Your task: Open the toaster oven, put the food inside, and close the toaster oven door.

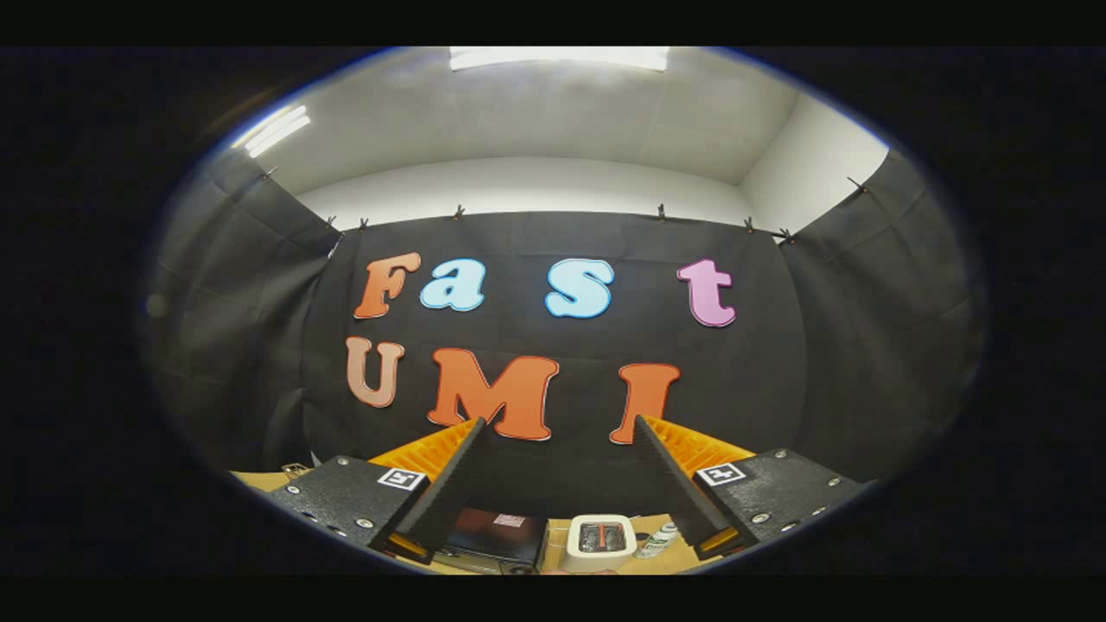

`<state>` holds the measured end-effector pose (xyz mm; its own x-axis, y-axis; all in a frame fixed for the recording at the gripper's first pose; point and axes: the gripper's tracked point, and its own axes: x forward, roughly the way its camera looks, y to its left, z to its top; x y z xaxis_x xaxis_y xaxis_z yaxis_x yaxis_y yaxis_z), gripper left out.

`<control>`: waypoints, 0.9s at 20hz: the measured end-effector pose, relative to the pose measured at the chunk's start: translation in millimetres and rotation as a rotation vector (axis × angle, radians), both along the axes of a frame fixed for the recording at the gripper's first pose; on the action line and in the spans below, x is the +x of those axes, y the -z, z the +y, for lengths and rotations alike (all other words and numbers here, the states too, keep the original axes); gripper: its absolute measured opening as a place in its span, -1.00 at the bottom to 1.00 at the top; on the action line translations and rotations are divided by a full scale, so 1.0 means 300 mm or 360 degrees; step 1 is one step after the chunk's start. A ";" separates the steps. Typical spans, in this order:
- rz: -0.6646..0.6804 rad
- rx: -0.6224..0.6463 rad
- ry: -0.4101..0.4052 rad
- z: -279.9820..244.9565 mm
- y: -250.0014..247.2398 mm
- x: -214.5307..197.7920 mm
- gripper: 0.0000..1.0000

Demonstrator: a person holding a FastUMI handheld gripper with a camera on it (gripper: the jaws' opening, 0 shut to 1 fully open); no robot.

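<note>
1. Gripper [557,423] held high, tilted upward toward the booth's cloth back wall [553,345]; ceiling w/ a bright light panel [558,57] shows above the wall, a second light [275,130] off to the left.
2. Claw is spread wide apart, nothing between the fingers [449,484]; they touch no object, only air and cloth wall behind them.
3. Each finger mount carries a small square marker tag [402,478] on top.
4. Table [259,480], light wood-coloured, shows low down under the fingers, well below the gripper.
5. Toaster oven [497,537]: dark box on the table, sits just inside the left finger's base, partly hidden by it. Looks to have a small label on its top/front; can't tell if the door is open or shut from this angle.
6. White two-slot toaster [601,541] stands on the table just right of the toaster oven, between the two finger bases, reddish glow or inserts in the slots.
7. Small bottle [657,541], whitish w/ green on it, lies or leans just right of the toaster, next to the right finger's base.
8. Food item: too small/hidden to pick out on the table.
</note>
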<state>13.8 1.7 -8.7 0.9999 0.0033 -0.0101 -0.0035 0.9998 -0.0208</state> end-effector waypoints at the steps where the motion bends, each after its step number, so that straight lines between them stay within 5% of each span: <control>1: 0.0008 0.0005 0.0002 0.001 0.006 0.004 0.96; 11: 0.0076 0.0023 0.0036 -0.014 0.079 0.016 0.96; 18: 0.0219 0.0092 -0.0066 0.114 0.221 0.002 0.96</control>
